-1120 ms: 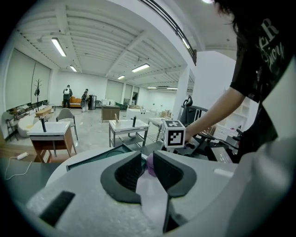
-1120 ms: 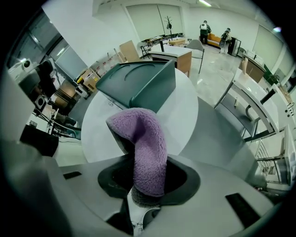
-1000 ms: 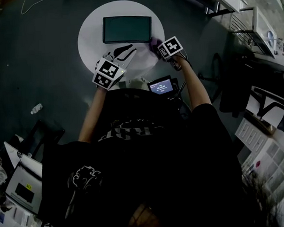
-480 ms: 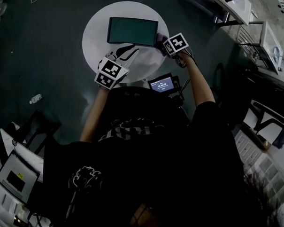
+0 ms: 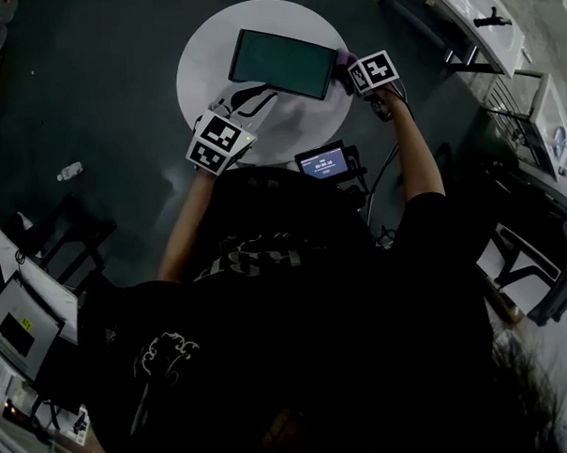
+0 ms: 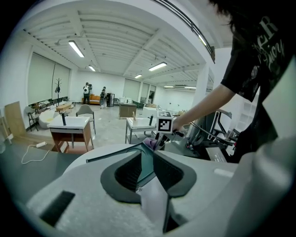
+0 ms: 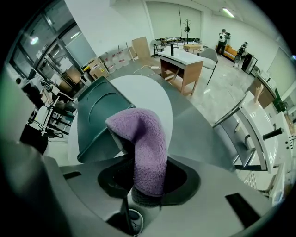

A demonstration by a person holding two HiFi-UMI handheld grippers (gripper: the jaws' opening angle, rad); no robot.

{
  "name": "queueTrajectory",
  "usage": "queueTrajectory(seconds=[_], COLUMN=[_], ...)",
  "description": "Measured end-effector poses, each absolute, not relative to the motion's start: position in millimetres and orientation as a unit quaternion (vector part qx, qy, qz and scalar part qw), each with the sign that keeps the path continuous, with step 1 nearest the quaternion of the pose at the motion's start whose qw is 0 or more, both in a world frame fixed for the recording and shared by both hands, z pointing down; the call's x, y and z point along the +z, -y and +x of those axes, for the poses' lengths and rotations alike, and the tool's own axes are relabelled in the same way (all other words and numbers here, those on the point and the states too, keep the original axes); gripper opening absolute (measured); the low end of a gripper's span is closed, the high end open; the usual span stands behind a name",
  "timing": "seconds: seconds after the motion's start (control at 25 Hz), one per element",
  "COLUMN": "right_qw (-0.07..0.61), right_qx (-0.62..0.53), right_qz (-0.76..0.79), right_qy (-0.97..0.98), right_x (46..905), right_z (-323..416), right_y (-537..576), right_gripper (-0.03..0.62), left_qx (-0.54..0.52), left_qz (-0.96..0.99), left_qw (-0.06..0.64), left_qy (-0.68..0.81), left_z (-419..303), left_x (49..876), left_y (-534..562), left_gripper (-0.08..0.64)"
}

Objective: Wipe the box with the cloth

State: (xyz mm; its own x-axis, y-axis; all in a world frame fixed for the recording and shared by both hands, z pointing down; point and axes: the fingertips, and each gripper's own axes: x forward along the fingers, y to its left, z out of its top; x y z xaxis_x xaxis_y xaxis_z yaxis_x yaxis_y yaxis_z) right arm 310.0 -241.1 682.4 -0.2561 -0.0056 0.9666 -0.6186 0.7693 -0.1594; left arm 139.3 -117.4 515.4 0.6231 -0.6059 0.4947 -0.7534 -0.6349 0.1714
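Observation:
A dark green flat box (image 5: 284, 63) lies on the round white table (image 5: 201, 65). My left gripper (image 5: 250, 98) reaches its near left corner, and in the left gripper view the jaws (image 6: 146, 155) are shut on the box's edge (image 6: 147, 170). My right gripper (image 5: 353, 68) is shut on a purple fluffy cloth (image 5: 344, 59), which is pressed against the box's right end. In the right gripper view the cloth (image 7: 145, 139) rises from between the jaws and folds over toward the box (image 7: 99, 120). The left gripper view also shows the cloth (image 6: 150, 142) at the box's far end.
A small device with a lit screen (image 5: 323, 161) sits just off the table's near edge, with cables beside it. A small bottle (image 5: 70, 170) lies on the dark floor to the left. White desks and racks (image 5: 481, 20) stand at the right, and a laptop (image 5: 20, 326) at the far left.
The box has turned clockwise and shifted right on the table. My right gripper moved up and right with the cloth along the box's right end. The left gripper stayed at the near left corner.

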Motion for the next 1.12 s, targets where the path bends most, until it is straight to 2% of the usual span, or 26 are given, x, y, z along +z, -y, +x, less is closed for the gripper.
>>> queueTrajectory(seconds=[0.48,0.68,0.92,1.12], right_qw=[0.595,0.637,0.653,0.669], right_qx=[0.207,0.155,0.131,0.111], right_qz=[0.195,0.158,0.125,0.085], right_qy=[0.752,0.738,0.735,0.730], right_x=[676.7,679.8,678.8,679.9], right_z=[290.6,279.0,222.9,189.5], right_y=[299.1,306.8,304.6,304.2], right_gripper=[0.110,0.110,0.110,0.110], left_qx=[0.195,0.191,0.182,0.177], left_qz=[0.867,0.864,0.855,0.848], left_qw=[0.210,0.212,0.226,0.235], left_qy=[0.407,0.415,0.430,0.440], left_z=[114.1,101.0,49.2,33.9], left_x=[525.2,524.0,533.2,538.1], left_y=[111.9,112.9,93.4,88.3], left_gripper=[0.075,0.075,0.075,0.075])
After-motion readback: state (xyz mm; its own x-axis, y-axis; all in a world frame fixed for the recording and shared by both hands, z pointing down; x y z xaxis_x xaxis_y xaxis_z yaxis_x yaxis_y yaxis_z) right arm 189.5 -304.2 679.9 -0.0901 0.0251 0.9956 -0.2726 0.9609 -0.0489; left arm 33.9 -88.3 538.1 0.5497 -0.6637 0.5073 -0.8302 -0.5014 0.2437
